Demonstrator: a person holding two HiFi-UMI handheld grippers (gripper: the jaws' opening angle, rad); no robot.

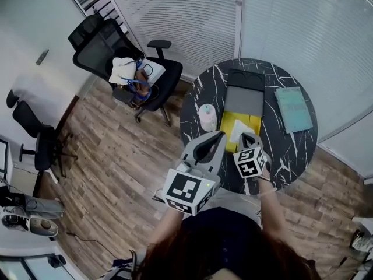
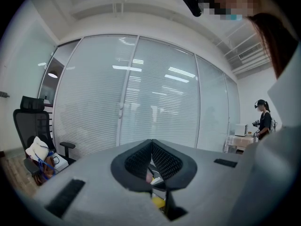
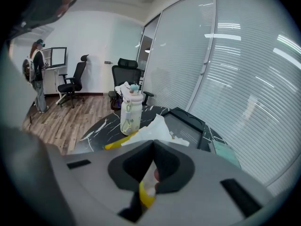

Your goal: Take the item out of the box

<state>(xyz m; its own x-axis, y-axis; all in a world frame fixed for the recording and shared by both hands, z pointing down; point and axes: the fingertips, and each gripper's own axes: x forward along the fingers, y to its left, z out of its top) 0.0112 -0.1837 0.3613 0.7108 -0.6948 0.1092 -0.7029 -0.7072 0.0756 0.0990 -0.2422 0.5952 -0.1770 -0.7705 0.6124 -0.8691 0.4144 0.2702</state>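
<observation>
Head view: paper [image 1: 238, 128] behind right tongs [image 1: 249, 137]

Round black marbled bench [image 1: 287, 156] below me. Pale bottle [image 1: 207, 116] at its left edge, teal booklet [image 1: 293, 109] right. Black office chair [image 1: 100, 46] beyond on the wood floor [image 1: 116, 174].

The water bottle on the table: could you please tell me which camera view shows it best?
The right gripper view: the water bottle stands upright in side profile, lid and strap visible. The head view shows it from above, beside the yellow box. The left gripper view does not show it.
</observation>
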